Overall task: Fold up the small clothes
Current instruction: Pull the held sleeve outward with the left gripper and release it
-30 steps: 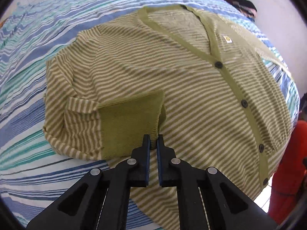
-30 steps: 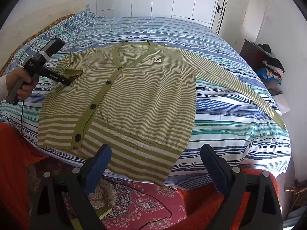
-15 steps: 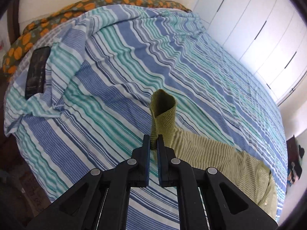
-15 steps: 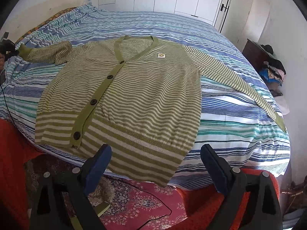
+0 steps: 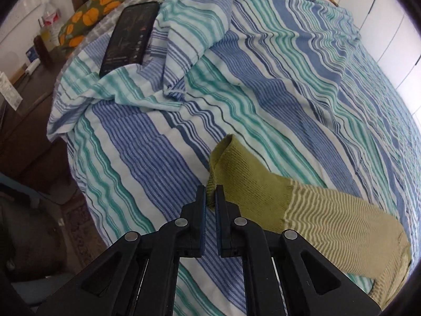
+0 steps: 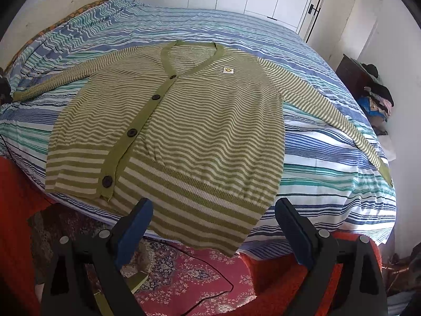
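Observation:
A green and cream striped cardigan (image 6: 189, 121) lies flat, front up and buttoned, on the striped bed (image 6: 315, 142). Both sleeves are spread out to the sides. My left gripper (image 5: 209, 197) is shut on the solid green cuff (image 5: 244, 181) of the left sleeve (image 5: 342, 221), holding it just above the bedspread near the bed's left edge. In the right wrist view that cuff (image 6: 19, 95) is stretched out at the far left. My right gripper (image 6: 213, 226) is open and empty, held off the bed's foot just below the cardigan's hem.
A black phone (image 5: 130, 36) lies on the rumpled bedspread (image 5: 263, 84) near the far left corner. A dark side table with bottles (image 5: 34, 60) stands left of the bed. A red patterned rug (image 6: 189, 279) lies below the bed's foot. A dark dresser with clothes (image 6: 368, 87) stands at the right.
My left gripper has pulled the cuff off the cardigan's chest and out to the left, unfolding the sleeve until it lies straight. The right gripper stayed open and nearly still.

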